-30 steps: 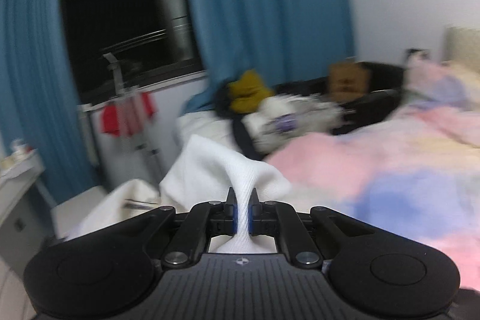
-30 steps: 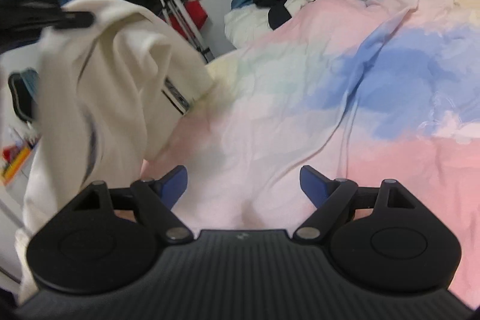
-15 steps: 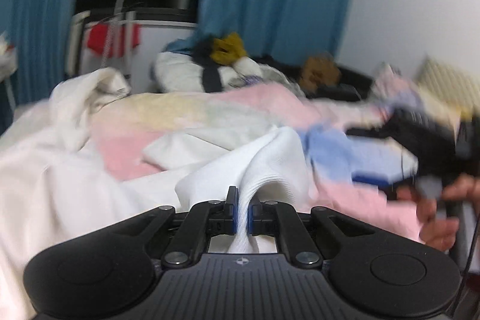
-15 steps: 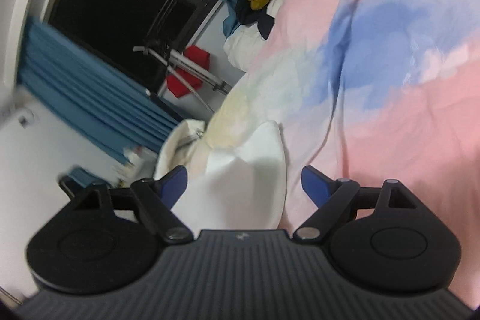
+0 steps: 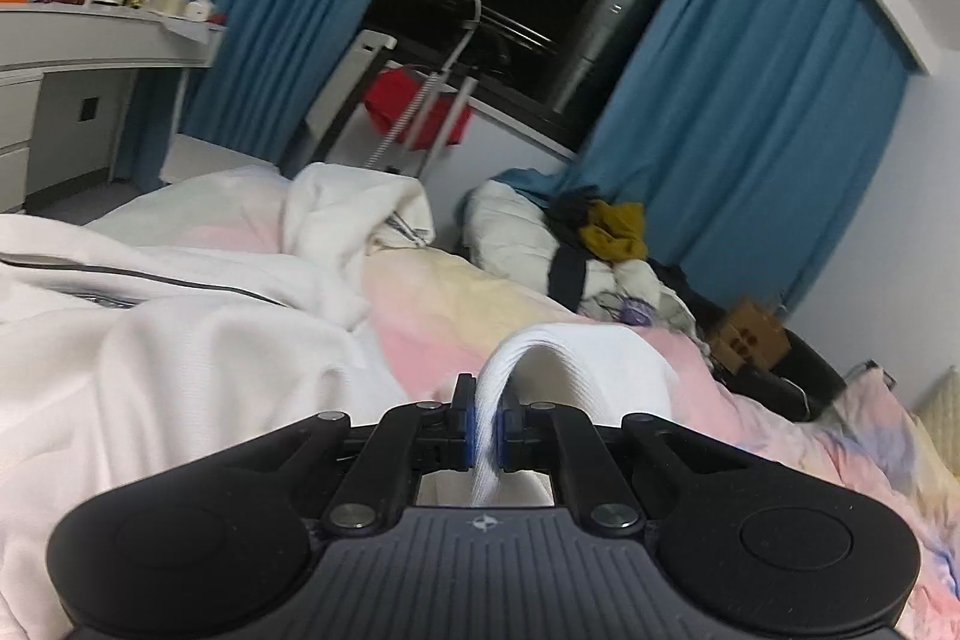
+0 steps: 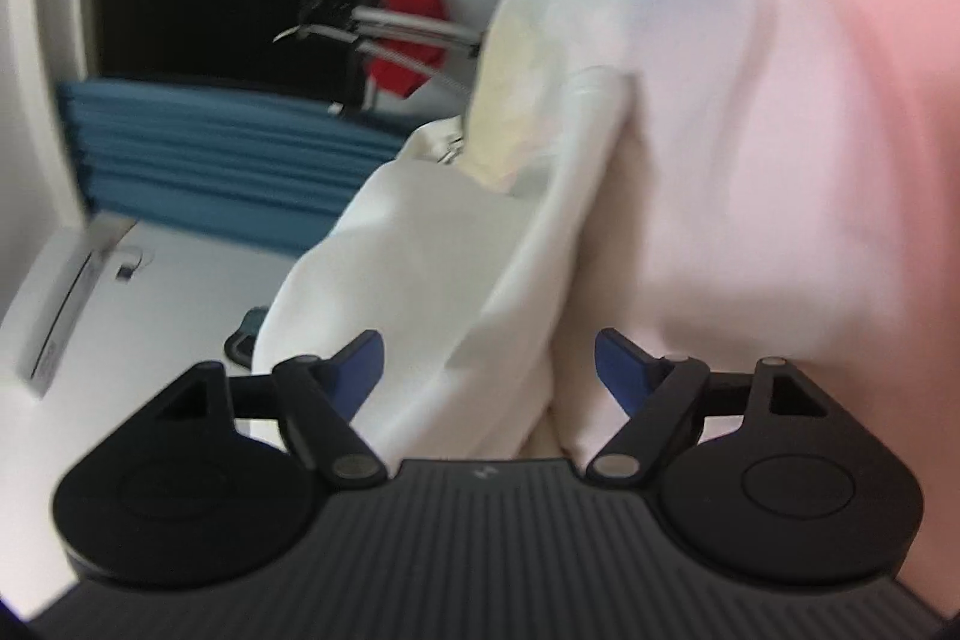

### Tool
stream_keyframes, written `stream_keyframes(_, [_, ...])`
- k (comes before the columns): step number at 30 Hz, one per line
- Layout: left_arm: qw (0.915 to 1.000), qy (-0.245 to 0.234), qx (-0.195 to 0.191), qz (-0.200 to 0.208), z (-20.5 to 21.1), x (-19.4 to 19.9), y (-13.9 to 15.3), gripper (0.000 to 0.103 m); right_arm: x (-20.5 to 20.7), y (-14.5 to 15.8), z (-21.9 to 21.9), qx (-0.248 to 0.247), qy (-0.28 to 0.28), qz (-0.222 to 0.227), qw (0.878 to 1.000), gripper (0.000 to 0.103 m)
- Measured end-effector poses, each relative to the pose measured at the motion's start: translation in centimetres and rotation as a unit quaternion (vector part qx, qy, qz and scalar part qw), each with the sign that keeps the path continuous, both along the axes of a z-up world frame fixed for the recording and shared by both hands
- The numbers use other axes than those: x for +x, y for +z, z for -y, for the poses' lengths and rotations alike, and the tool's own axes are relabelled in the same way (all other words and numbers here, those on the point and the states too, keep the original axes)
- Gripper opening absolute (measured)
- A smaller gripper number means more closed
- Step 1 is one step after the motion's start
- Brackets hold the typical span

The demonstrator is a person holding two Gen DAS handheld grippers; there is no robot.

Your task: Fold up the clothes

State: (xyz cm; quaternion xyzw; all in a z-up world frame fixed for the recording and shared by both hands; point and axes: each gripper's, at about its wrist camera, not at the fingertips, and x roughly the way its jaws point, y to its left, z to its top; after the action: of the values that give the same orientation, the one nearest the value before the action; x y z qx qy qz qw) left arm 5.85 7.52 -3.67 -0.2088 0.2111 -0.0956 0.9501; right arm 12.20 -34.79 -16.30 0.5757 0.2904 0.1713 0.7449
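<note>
White garment (image 5: pixel 180 358): soft knit, light, limp; it is draping and bunching over the pastel bedcover (image 5: pixel 456 304) rather than holding any shape. Judgement: it is going to sag from any single hold, so the sound places to take it are the hems and ribbed edges, two points well apart, not the loose middle.

The ribbed band (image 5: pixel 528 358) of the garment is arching up out of the left gripper (image 5: pixel 486 424) and falling away to the bed in front. The left gripper's jaws are pressed together on that band, pinching it firmly between the blue pads.

In the right wrist view, a fold of the same white cloth (image 6: pixel 456 268) is lying ahead of and partly between the fingers of the right gripper (image 6: pixel 487 370). Its jaws are standing wide and have just been narrowing slightly; the blue pads (image 6: pixel 618 364) are not pressing the cloth. View blurred and rolled, so exact contact is uncertain.

Beyond: blue curtains (image 5: pixel 750 130), a clothes heap (image 5: pixel 600 244) by the window.
</note>
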Motion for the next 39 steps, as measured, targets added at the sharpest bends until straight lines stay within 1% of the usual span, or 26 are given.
stream_keyframes(1, [1.0,-0.001,0.007,0.004,-0.1,0.0,0.1,0.006,0.8,0.0,-0.3,-0.011,0.004,0.0,1.0,0.079])
stream_keyframes(2, [0.9998,-0.002,0.015,0.009,-0.2,-0.1,0.1,0.006,1.7,-0.2,-0.7,-0.024,0.007,-0.004,1.0,0.073])
stream_keyframes(3, [0.9997,-0.005,0.021,0.013,0.1,-0.1,0.2,0.006,2.5,-0.5,-1.0,-0.037,0.011,-0.01,0.999,0.063])
stream_keyframes(4, [0.9994,-0.009,0.027,0.018,0.3,-0.1,0.3,0.006,2.9,-0.8,-1.2,-0.048,0.013,-0.014,0.999,0.059])
stream_keyframes(6, [0.9991,-0.015,0.034,0.023,0.9,-0.1,0.3,0.007,3.6,-1.0,-1.7,-0.077,0.016,-0.018,0.997,0.021])
stream_keyframes(8, [0.9989,-0.02,0.034,0.023,1.6,-0.1,0.1,0.007,3.7,-0.5,-2.0,-0.108,0.014,-0.015,0.994,0.014])
stream_keyframes(9, [0.9988,-0.023,0.035,0.024,1.9,-0.1,0.0,0.007,3.5,-0.1,-2.0,-0.119,0.009,-0.009,0.993,0.008])
stream_keyframes(12, [0.9986,-0.032,0.033,0.026,2.5,-0.3,-0.2,0.007,2.4,2.2,-1.7,-0.157,-0.024,0.022,0.987,0.006])
stream_keyframes(14, [0.9983,-0.043,0.029,0.026,2.8,-0.3,-0.4,0.007,1.0,4.4,-1.2,-0.176,-0.062,0.053,0.981,0.006])
stream_keyframes(17, [0.9968,-0.074,0.021,0.021,3.5,-0.5,-0.6,0.007,-2.1,7.6,-0.1,-0.19,-0.139,0.119,0.965,0.006])
stream_keyframes(18, [0.9959,-0.087,0.018,0.019,3.7,-0.7,-0.7,0.007,-3.4,8.8,0.2,-0.198,-0.169,0.141,0.955,0.006])
stream_keyframes(20, [0.9927,-0.117,0.02,0.023,4.6,-1.1,-0.7,0.008,-6.2,11.5,0.7,-0.226,-0.231,0.184,0.929,0.006])
stream_keyframes(21, [0.9901,-0.136,0.02,0.028,5.2,-1.3,-0.8,0.01,-7.7,12.8,0.8,-0.248,-0.259,0.203,0.911,0.006])
stream_keyframes(22, [0.9855,-0.165,0.019,0.032,5.9,-1.5,-0.8,0.011,-9.1,14.1,0.9,-0.269,-0.286,0.22,0.893,0.006])
stream_keyframes(23, [0.9808,-0.191,0.018,0.036,6.7,-1.8,-0.9,0.014,-10.2,15.3,0.9,-0.287,-0.31,0.232,0.876,0.006])
stream_keyframes(24, [0.9765,-0.211,0.018,0.041,7.4,-2.1,-1.1,0.021,-11.2,16.5,0.8,-0.305,-0.333,0.241,0.859,0.006])
stream_keyframes(25, [0.9718,-0.231,0.019,0.046,8.1,-2.4,-1.2,0.026,-11.7,17.5,0.8,-0.326,-0.353,0.242,0.843,0.006])
stream_keyframes(26, [0.9667,-0.25,0.02,0.051,8.8,-2.7,-1.4,0.033,-11.8,18.4,1.0,-0.347,-0.369,0.24,0.828,0.006])
stream_keyframes(27, [0.9611,-0.27,0.02,0.056,9.5,-3.1,-1.6,0.035,-11.8,19.2,1.3,-0.367,-0.384,0.239,0.813,0.006])
stream_keyframes(28, [0.9585,-0.279,0.023,0.051,10.1,-3.1,-2.0,0.035,-11.7,20.0,1.6,-0.39,-0.396,0.235,0.797,0.006])
stream_keyframes(29, [0.9561,-0.288,0.025,0.046,10.7,-3.2,-2.3,0.036,-10.8,20.3,2.2,-0.417,-0.4,0.224,0.785,0.006])
stream_keyframes(30, [0.9537,-0.297,0.028,0.041,11.3,-3.3,-2.7,0.038,-9.3,20.3,3.0,-0.438,-0.4,0.207,0.778,0.006])
stream_keyframes(31, [0.9521,-0.303,0.03,0.033,11.7,-3.1,-3.1,0.039,-7.7,19.9,4.0,-0.45,-0.397,0.186,0.778,0.006])
stream_keyframes(34, [0.9521,-0.302,0.046,0.022,12.4,-2.7,-4.2,0.042,-2.4,17.3,8.2,-0.48,-0.373,0.107,0.787,0.006])
stream_keyframes(36, [0.9549,-0.293,0.049,0.01,12.5,-2.0,-4.6,0.045,1.2,14.0,10.9,-0.502,-0.35,0.057,0.789,0.006])
stream_keyframes(39, [0.9592,-0.279,0.049,-0.006,12.4,-0.5,-5.2,0.046,4.9,8.4,14.2,-0.512,-0.306,0.0,0.803,0.006])
